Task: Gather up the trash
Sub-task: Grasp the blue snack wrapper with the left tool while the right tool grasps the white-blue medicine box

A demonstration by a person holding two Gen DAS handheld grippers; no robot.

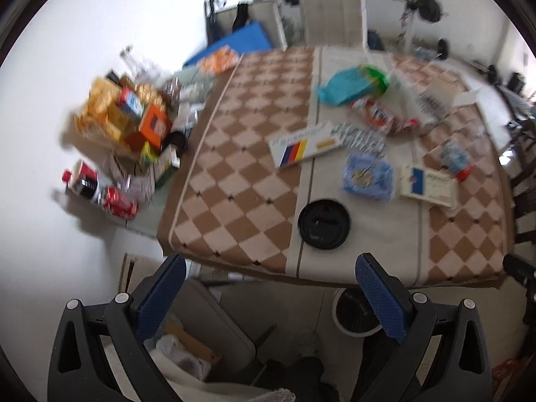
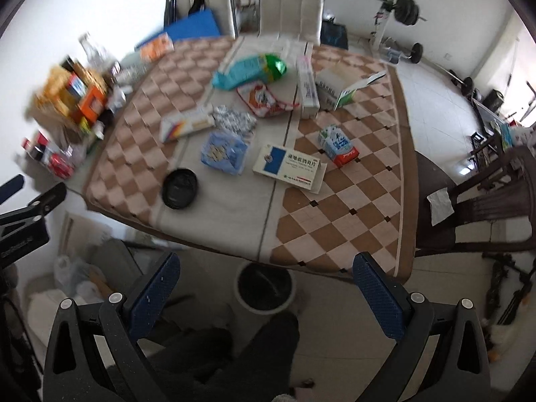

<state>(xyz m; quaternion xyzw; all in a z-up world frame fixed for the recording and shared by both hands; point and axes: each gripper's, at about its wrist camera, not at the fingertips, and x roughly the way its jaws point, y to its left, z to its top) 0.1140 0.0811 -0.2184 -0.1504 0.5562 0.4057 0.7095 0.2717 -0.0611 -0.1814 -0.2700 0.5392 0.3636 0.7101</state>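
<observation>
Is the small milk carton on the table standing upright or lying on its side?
Lying on its side. In the right wrist view the milk carton lies flat on the checked tablecloth, its red end toward the table's near edge.

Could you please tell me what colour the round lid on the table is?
Black; the round lid shows best in the left wrist view.

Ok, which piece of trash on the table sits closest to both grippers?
The round black lid, alone near the table's front edge; the boxes and wrappers all lie farther back.

A beige chair (image 2: 290, 5), a barbell (image 2: 406, 9) and a blue mat (image 1: 239, 43) stand beyond the table.
</observation>
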